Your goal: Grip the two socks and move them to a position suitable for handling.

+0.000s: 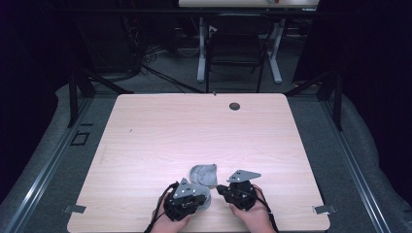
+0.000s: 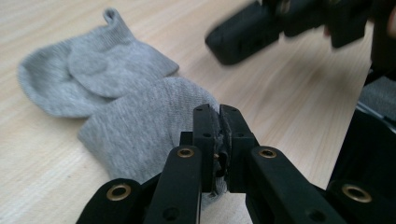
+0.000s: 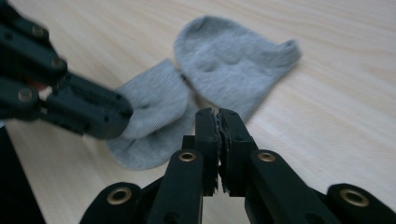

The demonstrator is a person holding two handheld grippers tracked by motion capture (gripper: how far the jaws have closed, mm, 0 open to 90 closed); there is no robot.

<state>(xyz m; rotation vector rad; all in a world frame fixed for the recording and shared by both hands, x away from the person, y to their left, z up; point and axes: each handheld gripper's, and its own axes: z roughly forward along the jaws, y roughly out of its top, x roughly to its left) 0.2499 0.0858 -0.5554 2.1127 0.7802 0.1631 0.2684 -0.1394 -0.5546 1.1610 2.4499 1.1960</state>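
Two grey socks lie near the table's front edge. The farther sock (image 1: 203, 174) (image 2: 70, 79) (image 3: 229, 65) rests flat on the wood. The nearer sock (image 1: 207, 198) (image 2: 140, 121) (image 3: 149, 107) partly overlaps it. My left gripper (image 1: 206, 193) (image 2: 218, 109) (image 3: 123, 112) is shut on the edge of the nearer sock, with grey fabric showing between and under its jaws. My right gripper (image 1: 219, 188) (image 3: 217, 113) (image 2: 219, 44) is shut, just to the right of the socks, tip pointing at the left gripper; I see nothing held in it.
The light wooden table (image 1: 194, 131) has a round cable hole (image 1: 234, 106) near its far edge. Metal clips sit at the front corners (image 1: 74, 209) (image 1: 324, 209). A dark chair and a white desk frame (image 1: 238, 48) stand beyond the table.
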